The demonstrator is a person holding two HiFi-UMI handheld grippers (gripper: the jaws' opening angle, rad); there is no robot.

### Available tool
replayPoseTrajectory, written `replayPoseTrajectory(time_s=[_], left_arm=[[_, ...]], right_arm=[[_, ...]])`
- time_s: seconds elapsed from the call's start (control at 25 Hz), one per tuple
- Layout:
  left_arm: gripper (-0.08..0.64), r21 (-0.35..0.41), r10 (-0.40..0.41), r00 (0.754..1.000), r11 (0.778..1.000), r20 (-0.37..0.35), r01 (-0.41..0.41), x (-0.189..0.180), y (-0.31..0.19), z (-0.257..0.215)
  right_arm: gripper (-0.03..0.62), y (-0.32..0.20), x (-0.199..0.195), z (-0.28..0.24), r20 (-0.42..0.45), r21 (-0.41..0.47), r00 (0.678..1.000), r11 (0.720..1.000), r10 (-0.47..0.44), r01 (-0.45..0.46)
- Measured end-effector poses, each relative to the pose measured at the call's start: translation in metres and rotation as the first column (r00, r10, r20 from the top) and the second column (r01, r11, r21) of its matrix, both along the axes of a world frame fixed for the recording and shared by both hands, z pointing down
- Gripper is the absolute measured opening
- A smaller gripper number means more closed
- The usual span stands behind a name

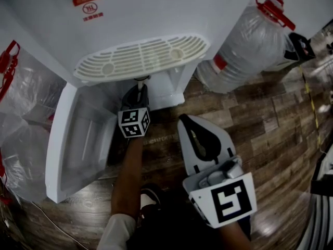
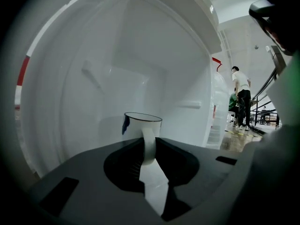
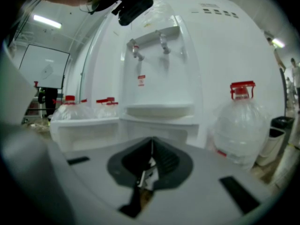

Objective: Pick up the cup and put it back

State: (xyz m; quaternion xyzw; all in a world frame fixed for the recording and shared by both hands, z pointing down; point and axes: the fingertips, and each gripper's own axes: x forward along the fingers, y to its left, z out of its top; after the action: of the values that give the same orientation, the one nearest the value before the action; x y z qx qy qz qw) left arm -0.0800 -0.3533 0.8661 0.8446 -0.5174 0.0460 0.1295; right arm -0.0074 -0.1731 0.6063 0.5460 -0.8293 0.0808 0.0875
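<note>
Left hand-held gripper (image 2: 149, 143): pinching the cup's handle, one jaw on each side of it and close against it.
Cup (image 2: 142, 124): white with a dark rim and a blue mark on its left side, upright, straight ahead of the left hand-held gripper's jaw tips, inside the white cabinet.
Handle (image 2: 149, 149): turned toward the left hand-held gripper and running down into the slot between its jaws.
Cup's base: hidden behind the jaws, so whether it rests on the cabinet floor cannot be told.
Cabinet (image 2: 93, 78): white walls all around the left hand-held gripper's front, closing in the cup behind and on both sides.
Cabinet door (image 1: 67, 139): swung open to the left of the left hand-held gripper.
Water dispenser (image 1: 156, 14): white, directly above and ahead of the left hand-held gripper; its slotted drip tray (image 1: 140, 56) juts out over the jaws.
Right hand-held gripper (image 3: 151, 146): jaws pressed together with nothing between them, held back from the dispenser and well apart from the cup, to the right of the left one.
Taps (image 3: 150, 46): two, ahead of and above the right hand-held gripper.
Water bottle (image 1: 244, 51): clear with a red handle, ahead and to the right of the right hand-held gripper, beside the dispenser.
Floor (image 1: 270, 119): dark wood planks beneath the right hand-held gripper.
Person (image 2: 241, 97): standing far off to the right of the left hand-held gripper, past the cabinet's edge.
</note>
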Motion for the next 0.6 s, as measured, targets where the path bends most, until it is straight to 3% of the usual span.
replayPoseTrajectory(time_s=[0.6], left_arm=[[0.127,-0.002,-0.047,0.999,0.999,-0.011,0.047,-0.009,0.008,-0.015]], right_arm=[[0.023,0.011,0.012,-0.013,-0.001,0.025,1.000,1.000,0.002,-0.002]])
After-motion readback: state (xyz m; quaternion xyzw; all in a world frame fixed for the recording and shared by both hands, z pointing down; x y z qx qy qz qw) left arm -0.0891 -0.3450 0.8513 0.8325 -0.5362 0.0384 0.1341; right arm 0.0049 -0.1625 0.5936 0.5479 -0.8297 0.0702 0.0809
